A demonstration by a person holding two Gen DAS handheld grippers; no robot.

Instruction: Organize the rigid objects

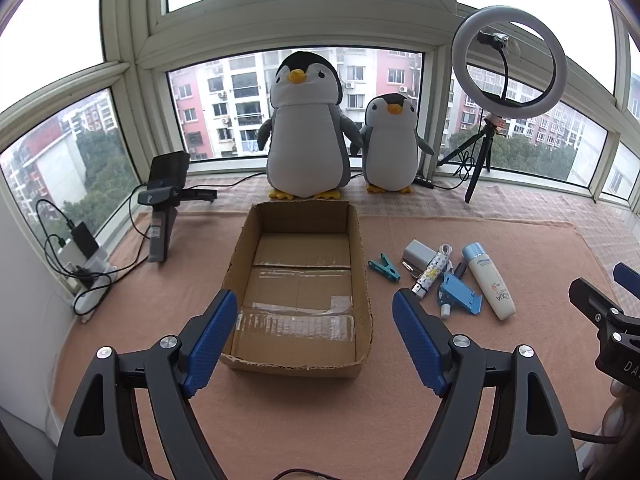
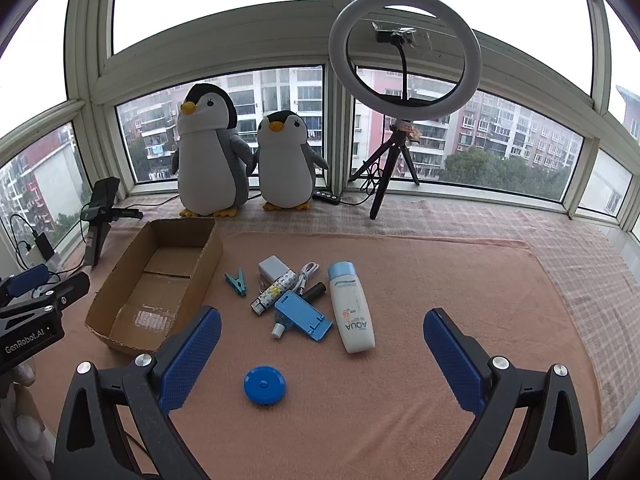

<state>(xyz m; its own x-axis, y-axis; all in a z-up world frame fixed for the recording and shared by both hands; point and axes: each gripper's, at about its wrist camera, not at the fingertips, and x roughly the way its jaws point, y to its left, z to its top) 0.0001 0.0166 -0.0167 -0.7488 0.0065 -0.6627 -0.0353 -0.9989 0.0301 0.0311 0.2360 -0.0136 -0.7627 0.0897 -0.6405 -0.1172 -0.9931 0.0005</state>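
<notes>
An open, empty cardboard box (image 1: 362,264) (image 2: 120,280) sits on the pink cloth. To its right lies a cluster of small objects: a teal clothespin (image 1: 384,267) (image 2: 237,282), a white charger (image 1: 416,254) (image 2: 273,267), a patterned tube (image 1: 429,274) (image 2: 274,293), a blue phone stand (image 1: 458,294) (image 2: 302,316), and a white AQUA bottle (image 1: 489,280) (image 2: 352,308). A round blue tape measure (image 2: 264,385) lies nearer. My left gripper (image 1: 314,340) is open above the box's near end. My right gripper (image 2: 322,354) is open above the cloth, near the tape measure.
Two plush penguins (image 1: 306,128) (image 2: 210,156) stand behind the box on the sill. A ring light on a tripod (image 1: 508,64) (image 2: 404,56) stands at the back right. A black phone stand (image 1: 166,208) and cabled chargers (image 1: 80,256) are at the left.
</notes>
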